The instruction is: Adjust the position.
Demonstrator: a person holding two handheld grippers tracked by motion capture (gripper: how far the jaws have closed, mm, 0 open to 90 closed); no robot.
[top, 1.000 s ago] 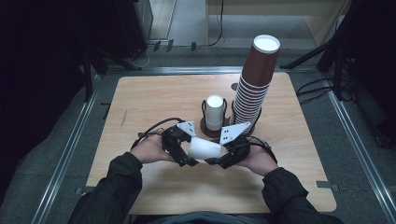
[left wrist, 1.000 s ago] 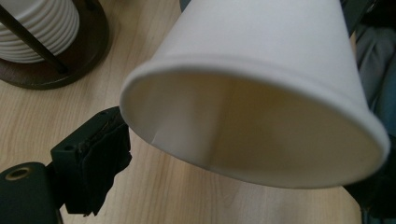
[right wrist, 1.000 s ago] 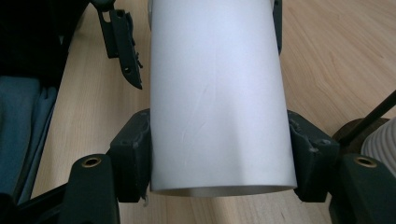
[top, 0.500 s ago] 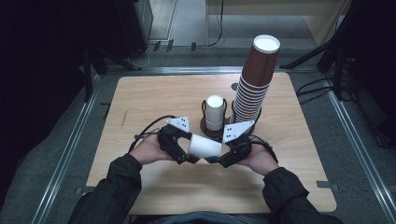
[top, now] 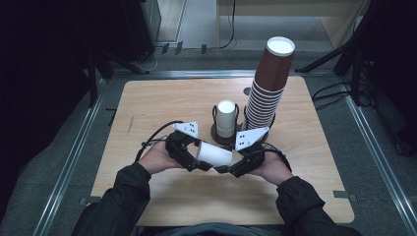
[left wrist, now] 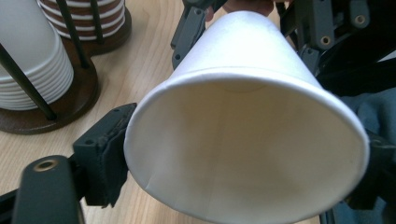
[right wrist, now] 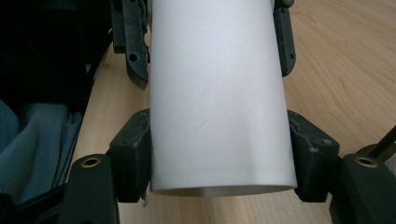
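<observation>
A white paper cup (top: 216,155) lies on its side just above the table, held between both hands. Its open mouth (left wrist: 243,140) faces the left gripper view. My left gripper (top: 196,156) has just been closing on the mouth end, and its pads (left wrist: 109,154) now press the rim from both sides. My right gripper (top: 235,164) is shut on the cup's base end (right wrist: 219,107), with a pad (right wrist: 133,154) against each side of the wall.
Behind the hands, a dark wire holder (top: 216,132) carries a stack of white cups (top: 226,118). A tall stack of brown cups (top: 268,83) stands to its right. The wooden table (top: 147,108) is edged by metal rails.
The left gripper's jaws have narrowed onto the cup's mouth end. The cup has shifted slightly to the right between the hands, and the right gripper has kept still.
</observation>
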